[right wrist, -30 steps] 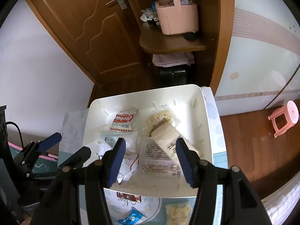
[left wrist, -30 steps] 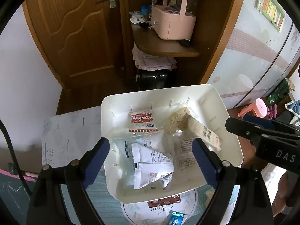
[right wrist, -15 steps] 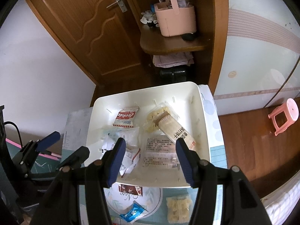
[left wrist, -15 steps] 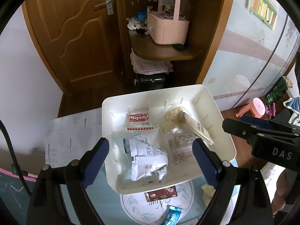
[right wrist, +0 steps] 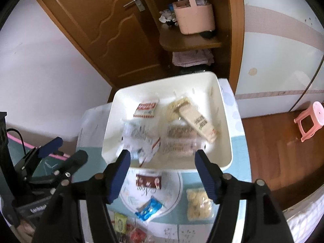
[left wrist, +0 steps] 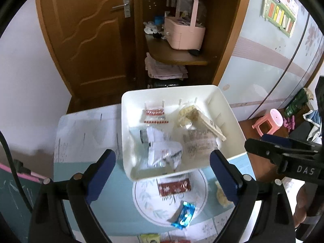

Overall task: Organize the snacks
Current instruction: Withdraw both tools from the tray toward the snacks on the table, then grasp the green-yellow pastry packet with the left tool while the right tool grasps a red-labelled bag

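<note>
Patterned tabletop (right wrist: 239, 141) beside brown door (right wrist: 97, 26), white wall (right wrist: 44, 81).

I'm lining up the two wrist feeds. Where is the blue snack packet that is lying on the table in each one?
Left wrist: blue snack packet lies low and right of centre, on the round floral print in front of the white bin.
Right wrist: blue snack packet lies low and left of centre, between the claw's fingers.
Shared landmark: the dark red packet just in front of the bin.
</note>
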Motion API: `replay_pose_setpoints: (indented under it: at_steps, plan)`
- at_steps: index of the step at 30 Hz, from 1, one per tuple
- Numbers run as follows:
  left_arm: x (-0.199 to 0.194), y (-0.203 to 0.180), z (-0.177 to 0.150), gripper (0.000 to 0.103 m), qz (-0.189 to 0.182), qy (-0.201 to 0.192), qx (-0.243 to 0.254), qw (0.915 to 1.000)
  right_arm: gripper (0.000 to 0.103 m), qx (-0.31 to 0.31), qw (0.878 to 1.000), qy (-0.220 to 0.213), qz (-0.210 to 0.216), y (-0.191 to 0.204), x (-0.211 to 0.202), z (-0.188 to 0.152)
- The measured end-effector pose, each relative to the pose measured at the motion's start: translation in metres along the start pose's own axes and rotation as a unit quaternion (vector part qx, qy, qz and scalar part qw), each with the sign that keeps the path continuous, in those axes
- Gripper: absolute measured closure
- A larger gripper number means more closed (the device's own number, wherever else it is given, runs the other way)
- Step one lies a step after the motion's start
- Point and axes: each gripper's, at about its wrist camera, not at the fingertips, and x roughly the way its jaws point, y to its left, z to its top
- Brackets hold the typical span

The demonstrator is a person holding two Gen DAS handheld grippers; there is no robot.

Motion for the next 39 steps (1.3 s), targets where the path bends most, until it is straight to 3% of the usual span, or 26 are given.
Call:
replay_pose_setpoints:
  at_steps: [10,16,24,29,39]
  plan:
    - [-0.027,0.017,-0.074,0.006,0.004,0.015,-0.013,0.9998,0.036,-0.054,0.997,0.055,0.011,0.019,0.007,-0.079]
    - [-0.022,0.024,-0.127,0.006,0.015,0.045,-0.029,0.9984,0.036,-0.069,0.993,0.095,0.018,0.024,0.023,-0.133]
    - [-0.002,0.039,-0.182,0.006,0.025,0.085,-0.090,0.9920,0.036,-0.088,0.986,0.143,0.018,0.027,0.051,-0.193]
    - [0.030,0.043,-0.211,0.006,0.011,0.146,-0.113,0.9828,0.036,-0.110,0.980,0.163,0.014,0.033,0.068,-0.217]
    - [0.069,0.052,-0.234,0.008,0.003,0.183,-0.135,0.9737,0.036,-0.164,0.971,0.174,0.013,0.062,0.094,-0.239]
